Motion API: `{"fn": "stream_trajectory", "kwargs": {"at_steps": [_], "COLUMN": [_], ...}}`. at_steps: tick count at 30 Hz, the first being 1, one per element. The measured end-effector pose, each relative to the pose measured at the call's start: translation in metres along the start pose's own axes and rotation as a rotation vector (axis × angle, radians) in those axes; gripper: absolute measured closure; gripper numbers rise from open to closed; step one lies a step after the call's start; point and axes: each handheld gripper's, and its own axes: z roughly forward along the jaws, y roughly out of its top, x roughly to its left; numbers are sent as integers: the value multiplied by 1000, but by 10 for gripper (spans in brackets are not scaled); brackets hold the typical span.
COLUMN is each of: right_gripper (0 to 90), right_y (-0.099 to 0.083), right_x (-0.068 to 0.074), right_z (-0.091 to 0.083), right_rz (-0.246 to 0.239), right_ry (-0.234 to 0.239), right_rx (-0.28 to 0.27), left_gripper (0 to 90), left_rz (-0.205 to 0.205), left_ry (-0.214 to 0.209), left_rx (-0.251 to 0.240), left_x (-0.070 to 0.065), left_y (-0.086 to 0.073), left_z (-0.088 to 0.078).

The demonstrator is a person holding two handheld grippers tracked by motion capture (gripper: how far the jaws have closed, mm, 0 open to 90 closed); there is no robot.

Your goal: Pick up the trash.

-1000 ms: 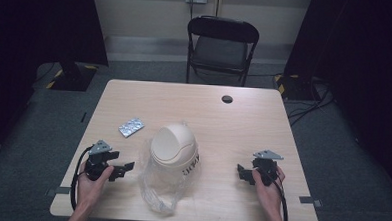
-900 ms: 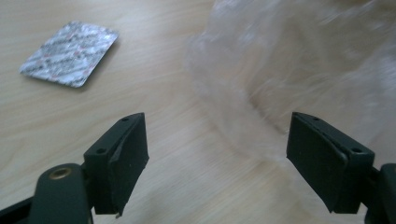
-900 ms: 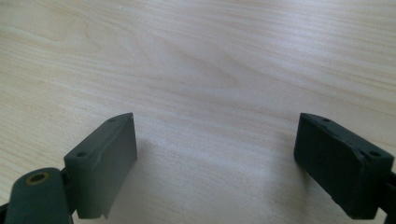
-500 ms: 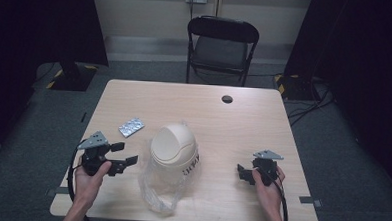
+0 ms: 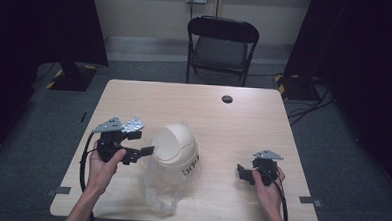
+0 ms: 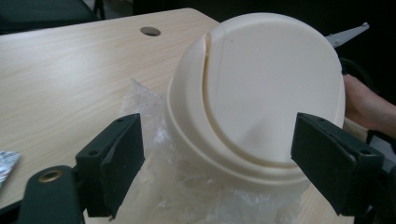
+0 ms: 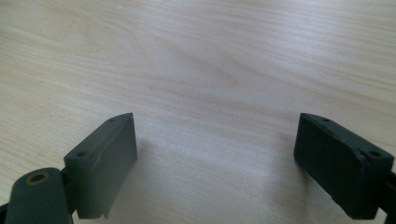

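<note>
The cream swing-lid bin top sits near the middle of the tabletop, on a crumpled clear plastic bag that spreads toward the person's edge. The left gripper hovers just beside its left flank, jaws wide apart and just opened further, holding nothing; in the left gripper view the lid fills the gap ahead of them. A foil blister pack lies close behind that gripper. The right gripper rests well apart on the right, jaws spread over bare wood. A round cable hole lies farther back; a black folding chair stands beyond.
</note>
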Motion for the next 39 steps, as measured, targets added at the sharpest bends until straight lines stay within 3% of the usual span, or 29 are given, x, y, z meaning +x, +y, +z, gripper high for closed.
{"fn": "stream_trajectory", "kwargs": {"at_steps": [9,13,22,32,39], "right_gripper": [122,121,122,122,121], "right_y": [0,0,0,0,0], "right_x": [0,0,0,0,0], "right_z": [0,0,0,0,0], "right_rz": [0,0,0,0,0], "right_ry": [0,0,1,0,0], "right_rx": [0,0,0,0,0], "left_gripper": [162,150,154,159,162], "left_rz": [37,10,18,33,18], "left_ry": [30,16,52,54,37], "left_rx": [62,81,145,167,163], "left_x": [3,7,10,5,7], "left_y": [4,3,2,9,11], "left_z": [24,33,49,60,62]}}
